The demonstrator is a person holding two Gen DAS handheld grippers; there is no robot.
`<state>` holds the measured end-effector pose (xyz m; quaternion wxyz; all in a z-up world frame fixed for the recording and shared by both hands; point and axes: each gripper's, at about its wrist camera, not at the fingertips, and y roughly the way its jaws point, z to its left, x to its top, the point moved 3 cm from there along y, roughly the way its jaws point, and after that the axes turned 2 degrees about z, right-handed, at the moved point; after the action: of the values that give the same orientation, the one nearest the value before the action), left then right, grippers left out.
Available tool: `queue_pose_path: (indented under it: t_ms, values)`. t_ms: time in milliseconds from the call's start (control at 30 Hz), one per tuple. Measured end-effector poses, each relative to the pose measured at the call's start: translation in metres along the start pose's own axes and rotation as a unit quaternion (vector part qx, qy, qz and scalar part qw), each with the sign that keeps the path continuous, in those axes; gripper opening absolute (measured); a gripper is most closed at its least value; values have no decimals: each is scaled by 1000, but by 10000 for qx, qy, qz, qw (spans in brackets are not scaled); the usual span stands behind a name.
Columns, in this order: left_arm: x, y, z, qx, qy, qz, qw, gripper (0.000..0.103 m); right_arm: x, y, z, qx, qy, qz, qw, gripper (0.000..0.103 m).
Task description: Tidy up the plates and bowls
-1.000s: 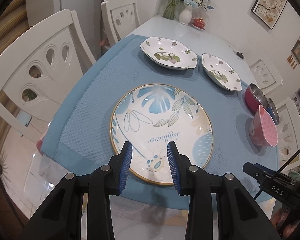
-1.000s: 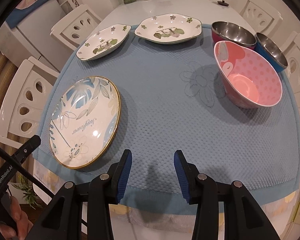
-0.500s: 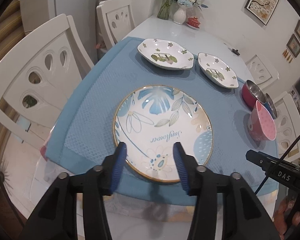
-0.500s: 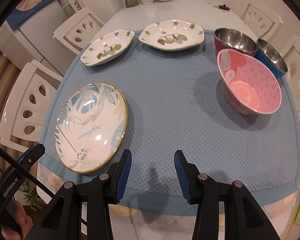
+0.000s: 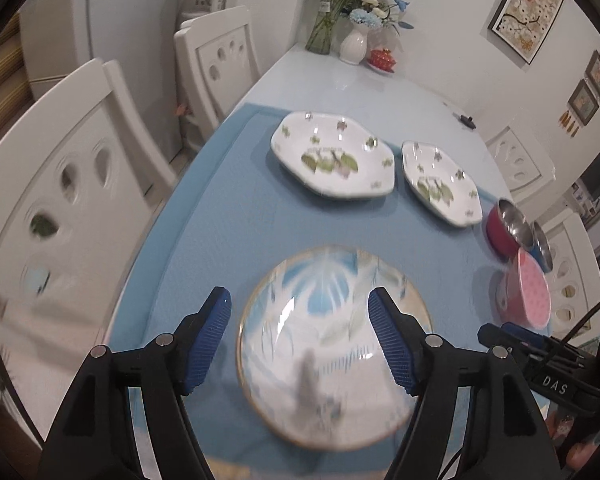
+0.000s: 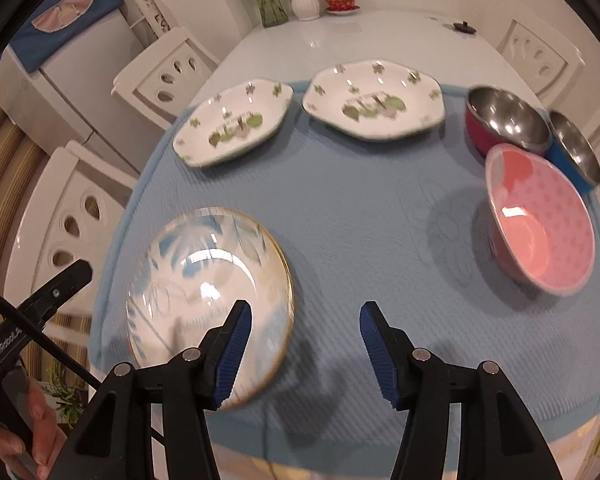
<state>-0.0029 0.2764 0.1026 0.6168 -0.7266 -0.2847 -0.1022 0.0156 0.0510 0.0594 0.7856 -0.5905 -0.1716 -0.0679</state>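
- On the pale blue textured mat (image 6: 340, 216) that covers the near end of the white table (image 6: 380, 36), a round gold-rimmed plate with a blue leaf pattern (image 5: 332, 344) lies flat at the near left; motion blur smears its pattern.
- Left gripper (image 5: 300, 340): blue ribbed pads spread wide, jaws have just been opening. They hang above the round plate, one pad over its left rim, the other over its right part. Nothing gripped.
- Right gripper (image 6: 304, 352): jaws apart, also just been opening, nothing between them. Left pad overlaps the round plate's right edge in view; right pad over bare mat.
- Far side of mat: two white eight-sided dishes with green flower print, left dish (image 6: 234, 124) and right dish (image 6: 374, 104), side by side, close together.
- Right side: pink polka-dot bowl (image 6: 540, 216), tilted. Just behind it, a red-walled steel bowl (image 6: 504, 120) and a blue-walled steel bowl (image 6: 572, 148), touching each other.
- White chairs (image 5: 72, 184) line the table's left side.
- A person's hand (image 6: 32, 436) holds the left gripper's handle, low at left in the right wrist view.
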Motion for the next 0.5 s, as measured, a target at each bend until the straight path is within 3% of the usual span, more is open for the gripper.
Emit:
queue_pose_path:
  t_ms: [200, 500]
  values:
    - [61, 35, 14, -203, 138, 99, 9997, 70, 59, 22, 20, 115, 225, -29, 9997, 54]
    - [121, 115, 29, -331, 313, 483, 9978, 67, 136, 79, 26, -78, 501, 18, 9987, 54]
